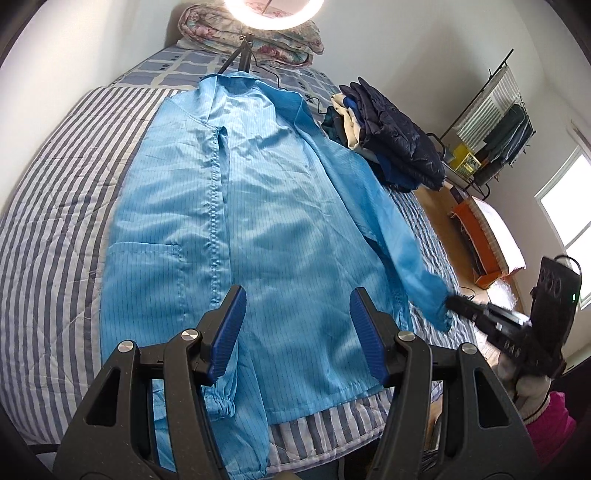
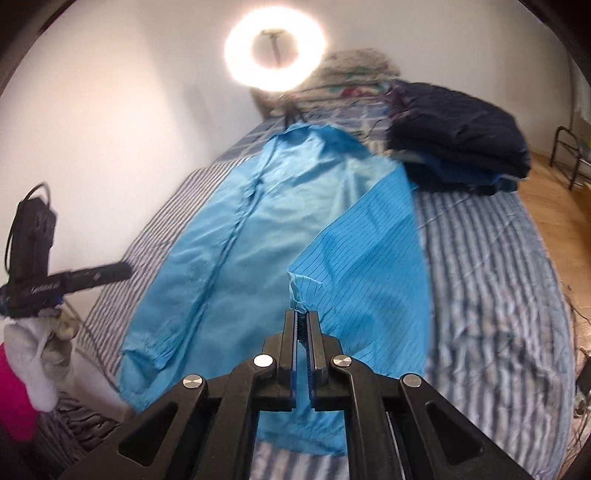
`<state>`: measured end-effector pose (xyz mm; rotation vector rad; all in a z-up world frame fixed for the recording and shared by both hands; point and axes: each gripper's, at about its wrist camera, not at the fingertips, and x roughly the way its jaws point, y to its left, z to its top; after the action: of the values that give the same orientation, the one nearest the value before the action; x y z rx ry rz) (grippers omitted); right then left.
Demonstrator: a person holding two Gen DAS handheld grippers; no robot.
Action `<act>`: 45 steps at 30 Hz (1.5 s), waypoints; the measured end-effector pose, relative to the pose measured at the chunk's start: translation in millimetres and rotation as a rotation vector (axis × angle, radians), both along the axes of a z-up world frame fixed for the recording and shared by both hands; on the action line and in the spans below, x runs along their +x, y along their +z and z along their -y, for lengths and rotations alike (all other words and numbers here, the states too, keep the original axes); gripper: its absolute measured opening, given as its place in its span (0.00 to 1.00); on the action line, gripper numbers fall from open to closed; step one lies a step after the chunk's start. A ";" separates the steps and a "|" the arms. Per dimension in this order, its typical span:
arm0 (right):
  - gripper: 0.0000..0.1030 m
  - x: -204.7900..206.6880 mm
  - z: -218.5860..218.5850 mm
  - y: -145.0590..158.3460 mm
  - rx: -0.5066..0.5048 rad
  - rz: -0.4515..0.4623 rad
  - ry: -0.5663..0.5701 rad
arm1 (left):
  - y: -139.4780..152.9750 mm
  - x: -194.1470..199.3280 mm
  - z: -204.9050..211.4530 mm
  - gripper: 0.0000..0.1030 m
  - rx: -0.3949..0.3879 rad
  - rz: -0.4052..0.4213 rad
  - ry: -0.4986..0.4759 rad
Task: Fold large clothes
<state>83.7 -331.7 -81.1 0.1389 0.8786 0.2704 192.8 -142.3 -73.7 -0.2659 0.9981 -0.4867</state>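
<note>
From your left wrist view, the light-blue coat (image 1: 258,221) lies front-up along the striped bed (image 1: 55,240), collar toward twelve o'clock, hem toward six. Your left gripper (image 1: 297,332) hangs over the hem, its jaws standing apart with nothing between them. At four o'clock your right gripper (image 1: 456,303) pinches the cuff of the sleeve (image 1: 399,251), which stretches out over the bed's edge. A pile of dark folded clothes (image 1: 391,140) sits at two o'clock; a ring light (image 1: 273,11) glows at twelve.

From your right wrist view, the right gripper (image 2: 303,325) has its jaws clamped together on the cuff, the sleeve (image 2: 362,258) lifted and draped toward one o'clock. The coat (image 2: 229,236) fills the centre of the bed (image 2: 498,277). Your left gripper (image 2: 125,272) shows at nine o'clock, blurred.
</note>
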 end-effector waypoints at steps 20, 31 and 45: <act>0.11 -29.1 -104.5 -79.7 0.110 -0.239 0.391 | -50.6 0.3 13.2 0.49 0.099 -0.096 -0.044; 0.39 -10.5 -0.5 -43.0 0.286 -0.108 0.183 | -56.5 -20.2 28.2 0.49 0.122 -0.108 -0.127; 0.49 65.6 98.3 -71.4 0.312 -0.152 -0.102 | -67.1 -105.5 133.8 0.52 0.253 0.002 -0.507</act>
<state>149.3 -430.1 -152.5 0.4977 0.9727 0.3027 87.3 -276.1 -140.8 0.2225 1.1144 -0.8099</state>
